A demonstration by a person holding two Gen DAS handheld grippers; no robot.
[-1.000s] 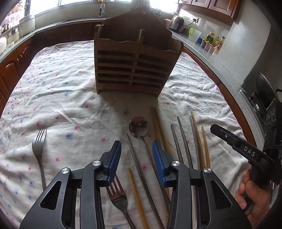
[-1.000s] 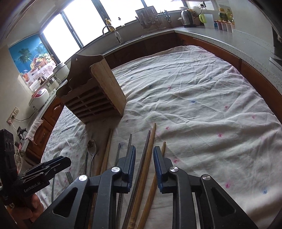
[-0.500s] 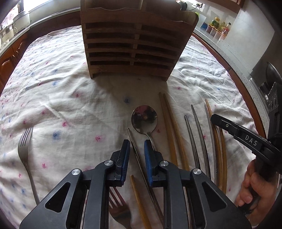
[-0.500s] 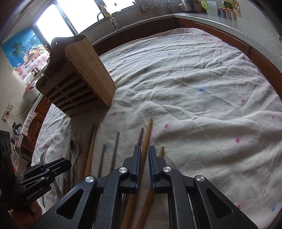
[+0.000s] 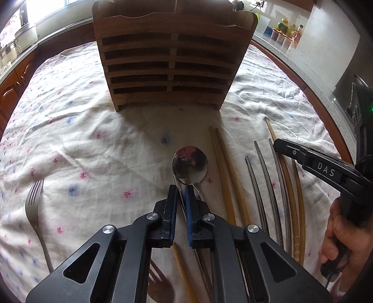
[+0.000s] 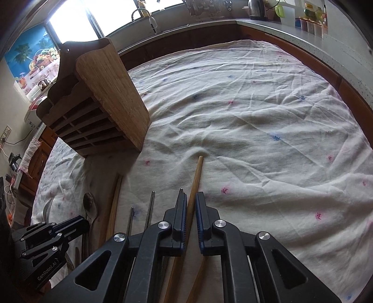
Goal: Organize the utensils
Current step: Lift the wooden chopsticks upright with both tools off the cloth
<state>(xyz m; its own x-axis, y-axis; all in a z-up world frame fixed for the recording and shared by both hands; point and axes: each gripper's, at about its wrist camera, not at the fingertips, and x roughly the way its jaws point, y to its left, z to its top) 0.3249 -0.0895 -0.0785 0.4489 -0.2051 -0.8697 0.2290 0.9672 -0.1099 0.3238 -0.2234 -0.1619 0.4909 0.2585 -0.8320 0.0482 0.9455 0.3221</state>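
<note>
A slatted wooden utensil holder (image 5: 171, 63) stands upright on the white tablecloth; it also shows in the right wrist view (image 6: 100, 102). My left gripper (image 5: 181, 190) is shut on a thin metal chopstick (image 5: 179, 186) just behind the steel spoon (image 5: 190, 163). My right gripper (image 6: 191, 198) is shut on a wooden chopstick (image 6: 197, 174) that points away from me. More wooden chopsticks (image 5: 223, 163) and metal chopsticks (image 5: 263, 172) lie side by side. A fork (image 5: 35, 205) lies at the left.
The tablecloth (image 6: 256, 121) is wrinkled, and its bare part lies right of the chopsticks. A second fork (image 5: 158, 279) lies under my left gripper. Kitchen counters with a kettle (image 6: 255, 8) and jars (image 5: 286, 30) ring the table.
Both grippers moved forward and down toward the utensils and closed, the left on a metal chopstick, the right on a wooden chopstick.
</note>
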